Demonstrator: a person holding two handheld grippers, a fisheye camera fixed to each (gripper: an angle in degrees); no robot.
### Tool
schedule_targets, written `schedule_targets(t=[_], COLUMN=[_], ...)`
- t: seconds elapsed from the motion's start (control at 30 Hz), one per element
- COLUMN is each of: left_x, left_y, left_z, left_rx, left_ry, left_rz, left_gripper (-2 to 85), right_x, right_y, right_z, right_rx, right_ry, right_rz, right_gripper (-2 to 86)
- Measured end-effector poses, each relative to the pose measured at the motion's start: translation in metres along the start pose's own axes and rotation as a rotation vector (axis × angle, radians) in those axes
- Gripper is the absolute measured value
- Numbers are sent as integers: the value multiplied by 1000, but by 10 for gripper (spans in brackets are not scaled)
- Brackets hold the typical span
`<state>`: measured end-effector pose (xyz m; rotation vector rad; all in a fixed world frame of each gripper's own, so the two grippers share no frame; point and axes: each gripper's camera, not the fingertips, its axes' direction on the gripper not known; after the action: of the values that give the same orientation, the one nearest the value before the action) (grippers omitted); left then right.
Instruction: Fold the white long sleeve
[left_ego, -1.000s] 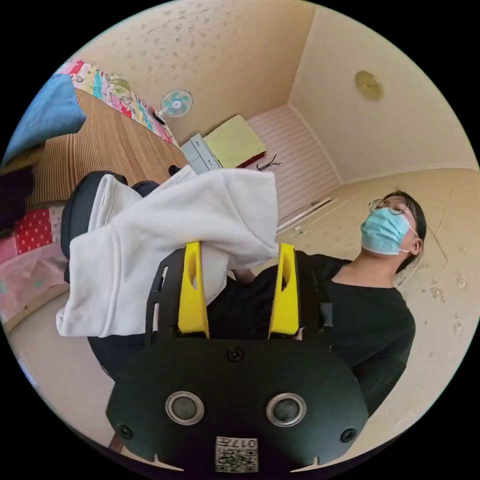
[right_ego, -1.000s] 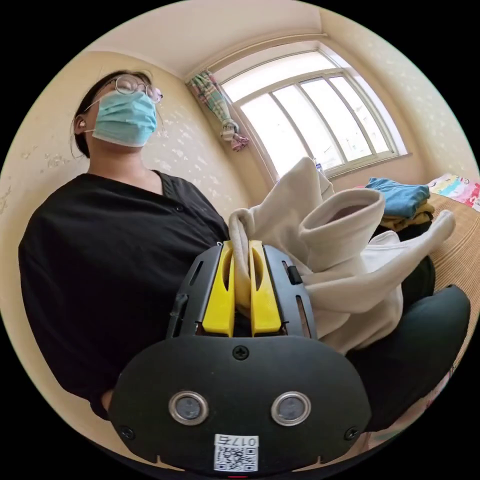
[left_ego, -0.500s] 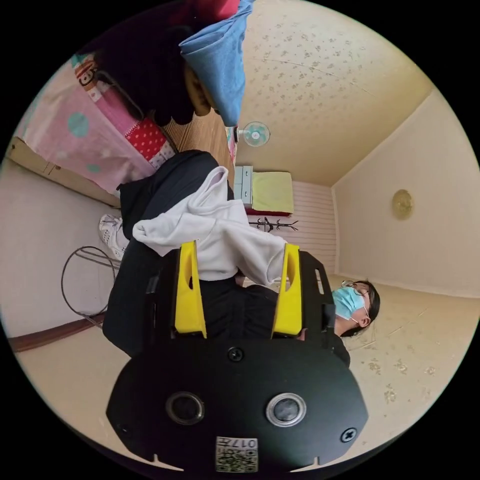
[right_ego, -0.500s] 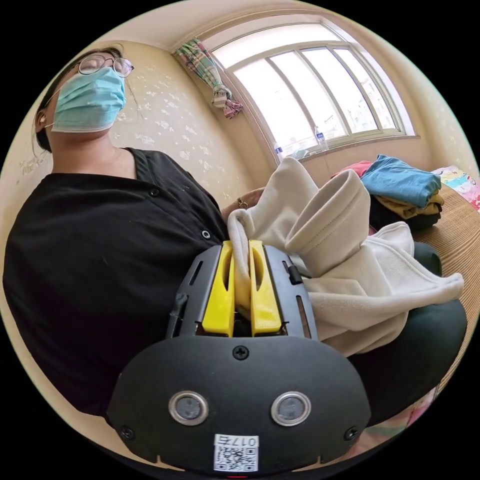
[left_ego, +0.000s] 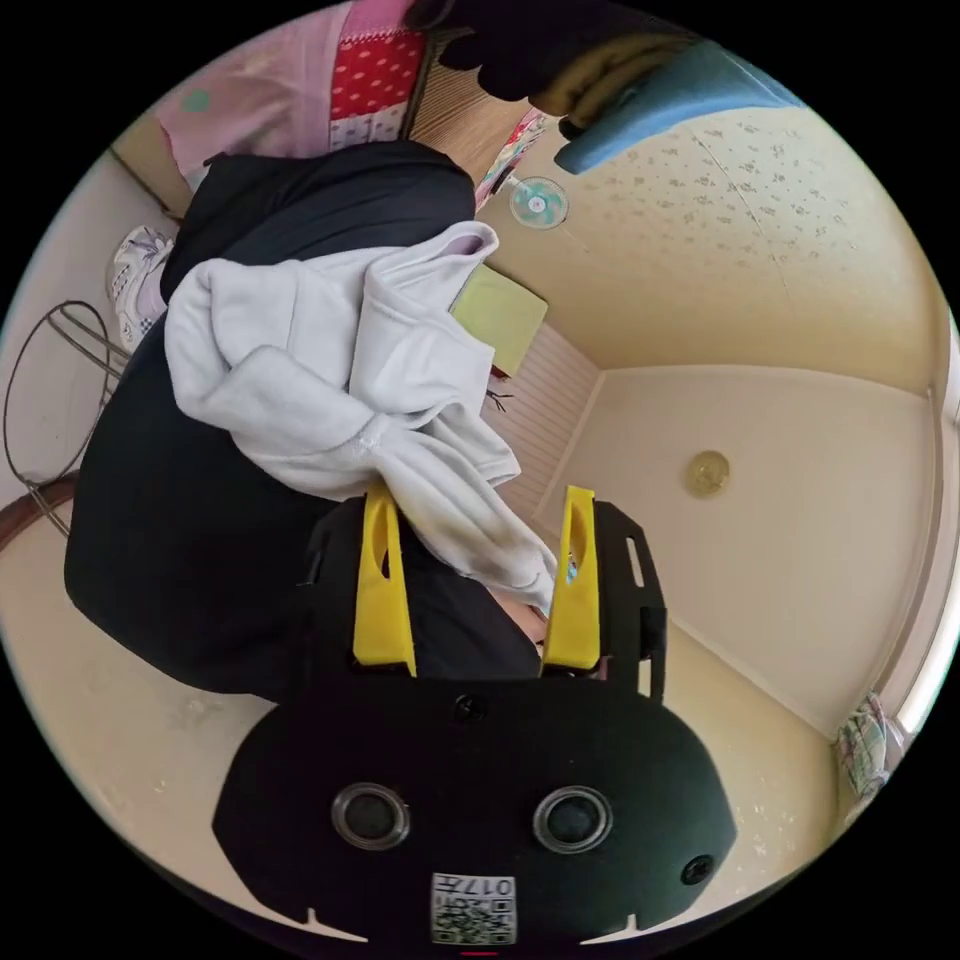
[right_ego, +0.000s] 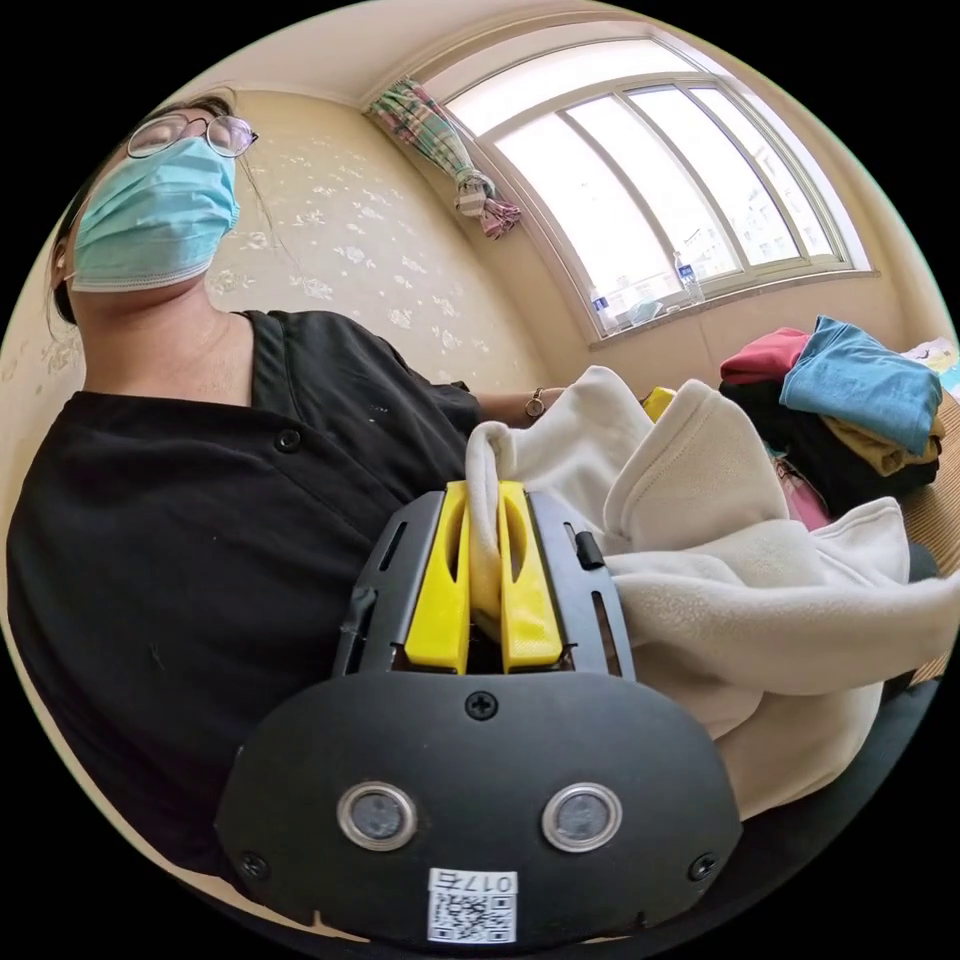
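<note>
right gripper (right_ego: 485, 520): yellow jaws pressed together at frame centre, pinching a fold of the white sleeve (right_ego: 740, 600), which bunches toward the right edge. left gripper (left_ego: 478, 545): jaws spread wide at frame centre; the white sleeve (left_ego: 340, 370) bunches at upper left, one strand trailing between the jaws, unclamped. folded clothes (right_ego: 850, 400) stacked at right edge.

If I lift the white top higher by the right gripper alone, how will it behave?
Likely floppy: the white top sags in soft folds from the right gripper, shut on one edge. The fleecy cloth looks thick, so it should not slip out easily. The left gripper is open, so the bunch on the lap would probably unroll and hang.
</note>
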<state>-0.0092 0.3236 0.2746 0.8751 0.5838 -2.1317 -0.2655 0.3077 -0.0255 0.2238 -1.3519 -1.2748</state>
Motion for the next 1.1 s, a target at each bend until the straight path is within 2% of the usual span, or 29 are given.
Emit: schedule_targets(t=[0.1,0.17,0.33,0.4,0.53,0.57,0.63,0.73,0.8,0.93,1.1], left_x=[-1,29,170,202,256,259,265,256,239,189,124], left_y=[9,11,48,69,148,161,200,217,220,235,225], left_z=[0,15,134,169,234,239,247,248,256,295,348], left_rx=[66,62,-208,-274,-487,-511,-664,-767,-762,-837,-850], left_ry=[105,36,-280,-280,-72,-18,337,720,800,886,833], left_rz=[204,363,1032,1224,1671,1729,1869,1851,1789,1654,1471], left_gripper=[75,63,45,42,40,40,39,38,36,33,33], right_x=[-2,-8,-35,-50,-94,-106,-122,-138,-134,-89,-24], right_y=[6,15,49,62,75,77,82,96,102,85,61], right_z=[-18,-42,-124,-149,-179,-184,-192,-210,-217,-212,-201], right_rx=[44,92,337,410,454,466,508,624,650,542,603], right_ry=[59,133,229,300,494,510,496,488,529,706,696], right_rz=[18,38,41,34,-16,-51,-112,-161,-134,66,92], right_gripper=[34,35,31,26,21,19,16,11,11,26,80])
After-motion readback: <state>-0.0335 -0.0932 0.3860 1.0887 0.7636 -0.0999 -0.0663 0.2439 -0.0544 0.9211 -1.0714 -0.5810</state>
